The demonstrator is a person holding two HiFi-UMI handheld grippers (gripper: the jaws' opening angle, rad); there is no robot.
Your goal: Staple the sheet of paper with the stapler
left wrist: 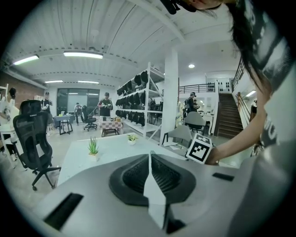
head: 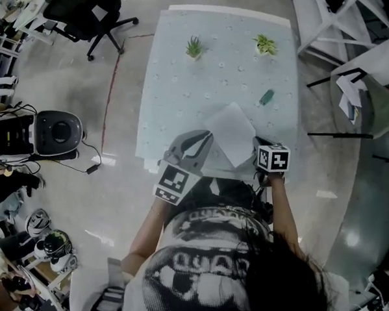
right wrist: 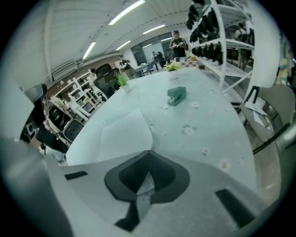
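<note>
A person at the near edge of a cloth-covered table [head: 178,87] holds a sheet of paper [head: 231,131] between two hand-held claws. The left claw [head: 205,139] is clamped on one side of the sheet, which shows edge-on as a thin white blade running straight out between its closed jaws. The right claw [head: 258,145] is pinched tight on the opposite side, with the paper fanning out ahead of its tips and to their left. Gripped from both sides, the sheet spans the gap between the claws and bows slightly, a hold that looks meant to keep the paper steady and under control on its way to the tool. The gripped part appears raised off the cloth; whether the far corner touches the table cannot be told.

The green stapler [head: 266,97] lies on the table ahead of the right claw, well apart from it and beyond the sheet's far corner, with neither claw touching it. With both claws occupied, one would probably have to release the paper before the stapler can be worked, so the stapling itself looks not yet begun.

The only containers in view stand at the table's far end, well beyond both claws. A pot [left wrist: 93,157] with a spiky green plant [head: 194,47] stands ahead of the left claw. A second pot [left wrist: 132,141] with a leafier plant [head: 265,45] stands ahead of the right claw.
</note>
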